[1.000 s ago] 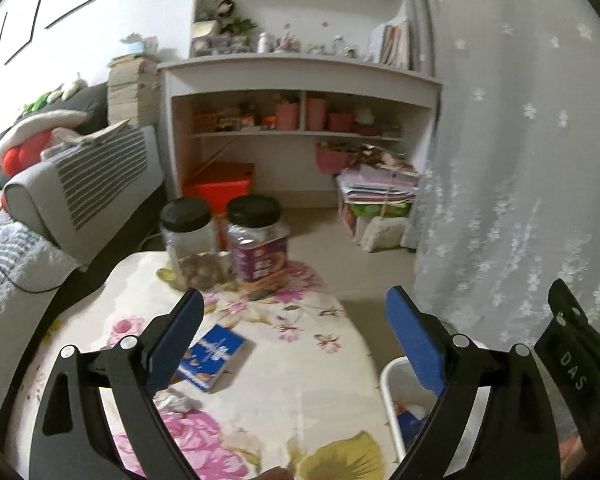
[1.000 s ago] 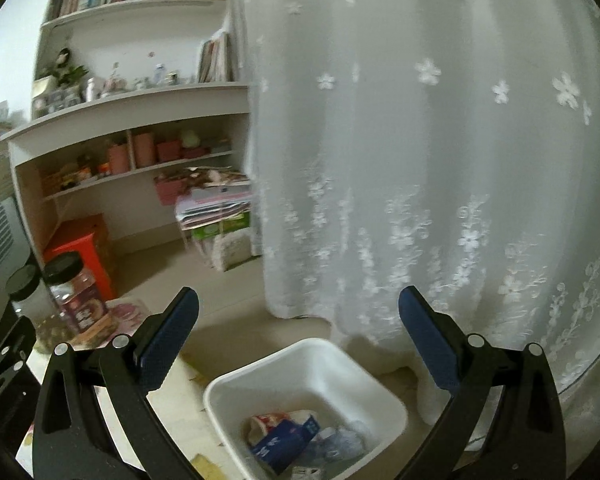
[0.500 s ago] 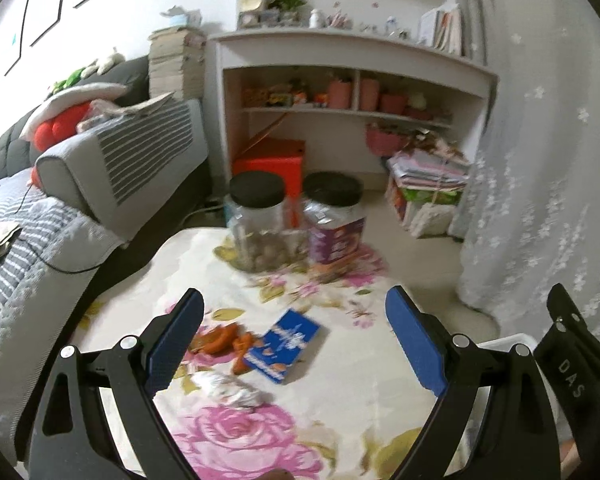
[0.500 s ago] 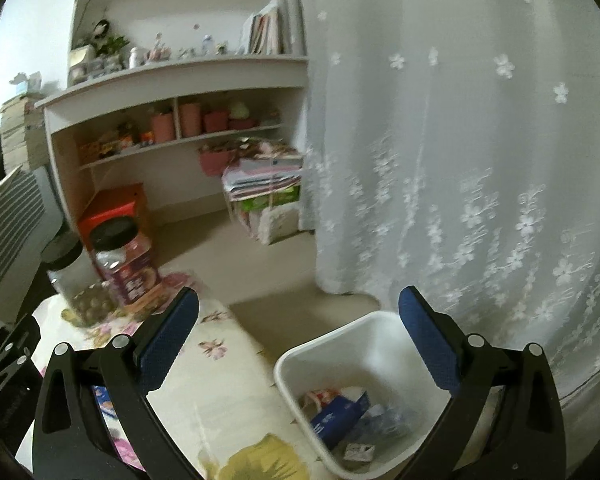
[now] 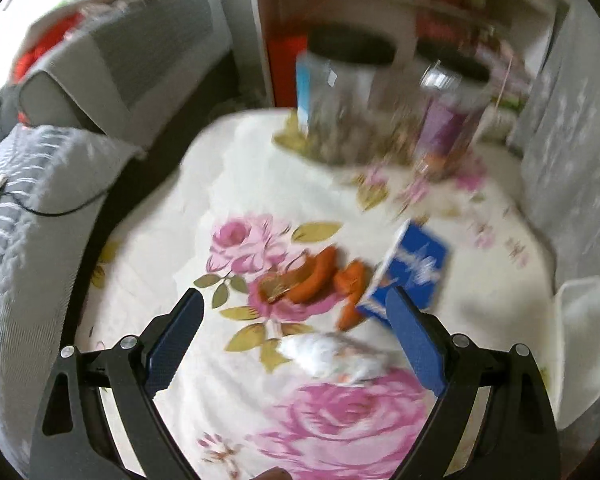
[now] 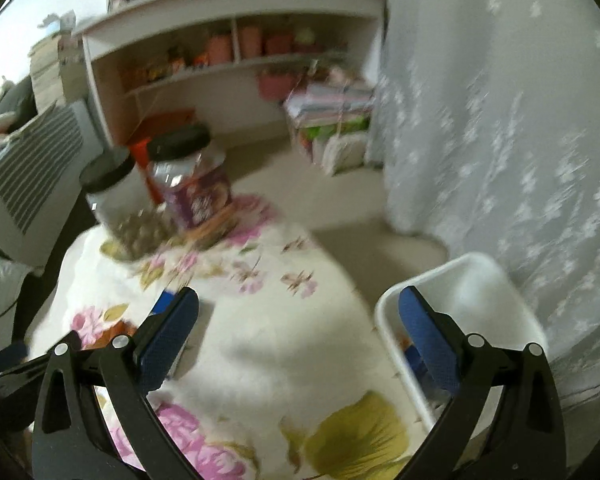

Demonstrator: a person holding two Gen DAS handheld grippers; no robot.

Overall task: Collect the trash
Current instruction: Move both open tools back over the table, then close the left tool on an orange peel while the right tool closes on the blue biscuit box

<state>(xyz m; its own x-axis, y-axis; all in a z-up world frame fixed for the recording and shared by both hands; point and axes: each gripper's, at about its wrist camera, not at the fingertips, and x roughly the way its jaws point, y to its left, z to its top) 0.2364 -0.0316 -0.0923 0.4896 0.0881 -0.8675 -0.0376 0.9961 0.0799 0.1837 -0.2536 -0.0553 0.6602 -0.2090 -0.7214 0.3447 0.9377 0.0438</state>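
Observation:
On the flowered tablecloth [image 5: 228,184] lie a crumpled white wrapper [image 5: 332,354], orange peel pieces [image 5: 316,276] and a blue packet [image 5: 414,270]. My left gripper [image 5: 296,336] hovers open just above and before the white wrapper, nothing between its blue pads. The white bin [image 6: 476,308] stands on the floor by the table's right edge, with trash inside. My right gripper [image 6: 298,332] is open over the table's right side, its right finger in front of the bin. The blue packet [image 6: 166,302] peeks out behind its left finger. Both views are motion-blurred.
Two black-lidded jars [image 5: 348,96] [image 5: 452,116] stand at the table's far end. A grey sofa [image 5: 28,208] runs along the left. Shelving [image 6: 228,52] and stacked papers [image 6: 332,112] sit beyond; a white lace curtain [image 6: 520,120] hangs on the right behind the bin.
Both grippers have swung left and tipped down towards the table. The left view now holds the wrapper, peel and blue packet close up; the bin slid to the right.

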